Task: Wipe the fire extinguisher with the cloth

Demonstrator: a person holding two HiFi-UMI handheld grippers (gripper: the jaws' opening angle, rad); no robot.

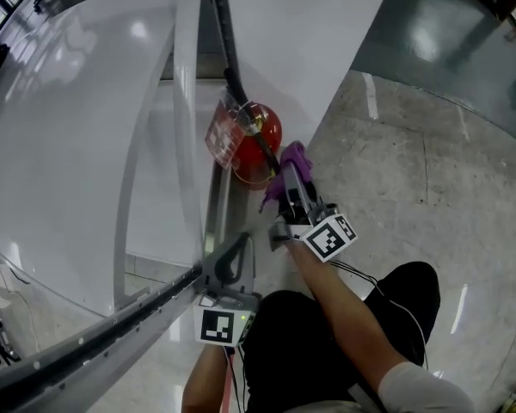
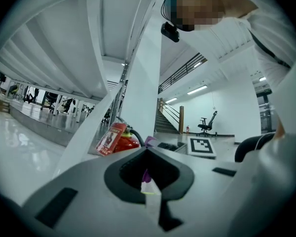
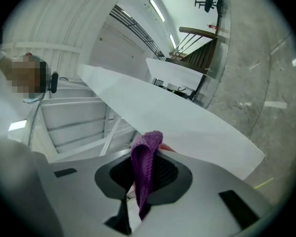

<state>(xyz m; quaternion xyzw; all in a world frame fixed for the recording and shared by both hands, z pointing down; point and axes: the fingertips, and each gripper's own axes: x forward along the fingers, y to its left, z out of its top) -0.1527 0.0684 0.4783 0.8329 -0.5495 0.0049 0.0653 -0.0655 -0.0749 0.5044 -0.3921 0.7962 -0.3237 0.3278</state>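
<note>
We are pinching a purple knitted cloth [image 3: 144, 159] in the right tongs [image 3: 134, 201]. Their jaws are clamping shut on its lower fold while the rest is standing up above them. In the head view the cloth is lying against the right side of the red cylindrical fire extinguisher [image 1: 265, 136], which is standing on the grey concrete floor [image 1: 404, 170] just beside a white slanted panel [image 1: 77, 127]. A black hose [image 1: 226, 46] is running up from its top. We are holding the left tongs [image 1: 235, 255] nearer to us, apart from the extinguisher, with the jaws pressing together and gripping nothing.
</note>
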